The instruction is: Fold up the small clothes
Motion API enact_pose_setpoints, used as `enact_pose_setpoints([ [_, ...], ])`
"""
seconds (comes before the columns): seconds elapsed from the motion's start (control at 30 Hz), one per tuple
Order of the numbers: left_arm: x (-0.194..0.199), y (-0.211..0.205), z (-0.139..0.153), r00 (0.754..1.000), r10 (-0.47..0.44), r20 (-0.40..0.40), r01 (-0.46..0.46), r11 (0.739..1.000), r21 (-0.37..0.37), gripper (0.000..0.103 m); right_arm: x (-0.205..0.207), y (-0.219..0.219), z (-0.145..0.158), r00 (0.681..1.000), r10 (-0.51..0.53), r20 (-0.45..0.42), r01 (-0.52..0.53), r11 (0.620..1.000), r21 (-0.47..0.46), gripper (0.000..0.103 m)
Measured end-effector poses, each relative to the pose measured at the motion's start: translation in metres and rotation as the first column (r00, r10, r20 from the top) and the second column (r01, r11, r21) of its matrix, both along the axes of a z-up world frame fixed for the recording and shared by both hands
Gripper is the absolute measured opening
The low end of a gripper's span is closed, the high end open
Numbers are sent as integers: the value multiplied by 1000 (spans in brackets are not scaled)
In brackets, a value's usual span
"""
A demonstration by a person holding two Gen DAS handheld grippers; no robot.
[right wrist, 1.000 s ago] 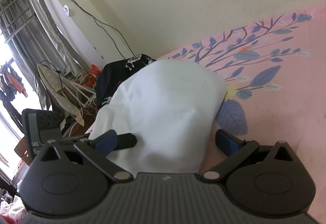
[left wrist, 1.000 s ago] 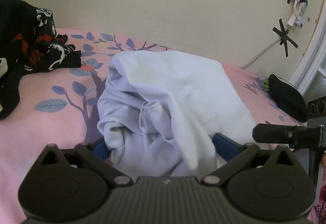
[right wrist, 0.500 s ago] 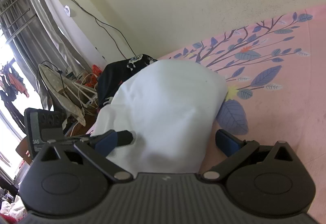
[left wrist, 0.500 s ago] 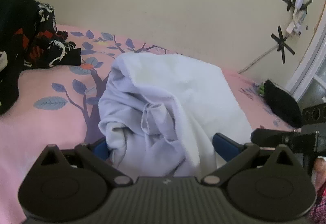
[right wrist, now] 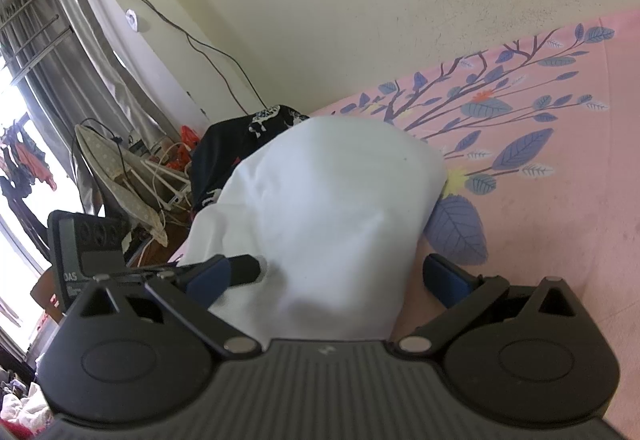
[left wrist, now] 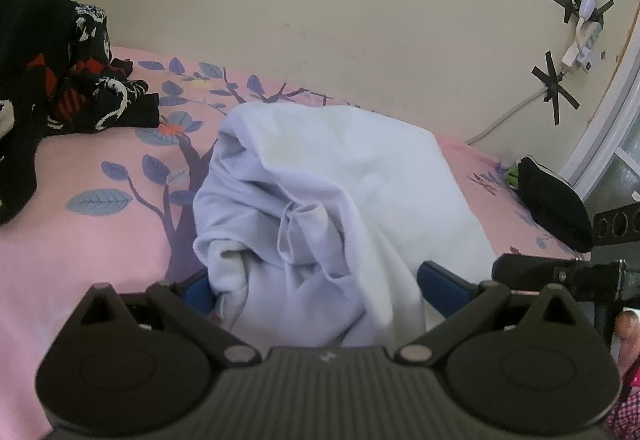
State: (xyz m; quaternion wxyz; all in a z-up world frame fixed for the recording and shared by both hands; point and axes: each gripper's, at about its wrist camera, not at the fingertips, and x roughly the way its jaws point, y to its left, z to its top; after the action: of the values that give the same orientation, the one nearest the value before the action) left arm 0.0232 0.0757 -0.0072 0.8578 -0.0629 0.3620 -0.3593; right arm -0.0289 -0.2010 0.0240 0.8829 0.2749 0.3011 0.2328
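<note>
left gripper (left wrist: 320, 282): jaws wide, white garment (left wrist: 340, 192) bunched between | right gripper (right wrist: 326, 276): jaws wide, same garment between | no containers

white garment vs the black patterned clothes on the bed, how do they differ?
The plain white cloth garment is bunched between both tools' fingers, in the middle of the pink floral bedsheet; the black patterned clothes with red and white print lie untouched in a pile at the bed's far edge, by the wall. Neither is folded flat.
</note>
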Motion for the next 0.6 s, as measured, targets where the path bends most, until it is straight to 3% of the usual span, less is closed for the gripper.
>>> enact_pose_setpoints([
  [0.27,7,10,-1,999,-6,-48,2,998,-70,103,0,0,0,1000,0,1,0,1000,0,97],
  [0.6,5,9,0,999,-5,-43,3,998,-61,103,0,0,0,1000,0,1,0,1000,0,97],
])
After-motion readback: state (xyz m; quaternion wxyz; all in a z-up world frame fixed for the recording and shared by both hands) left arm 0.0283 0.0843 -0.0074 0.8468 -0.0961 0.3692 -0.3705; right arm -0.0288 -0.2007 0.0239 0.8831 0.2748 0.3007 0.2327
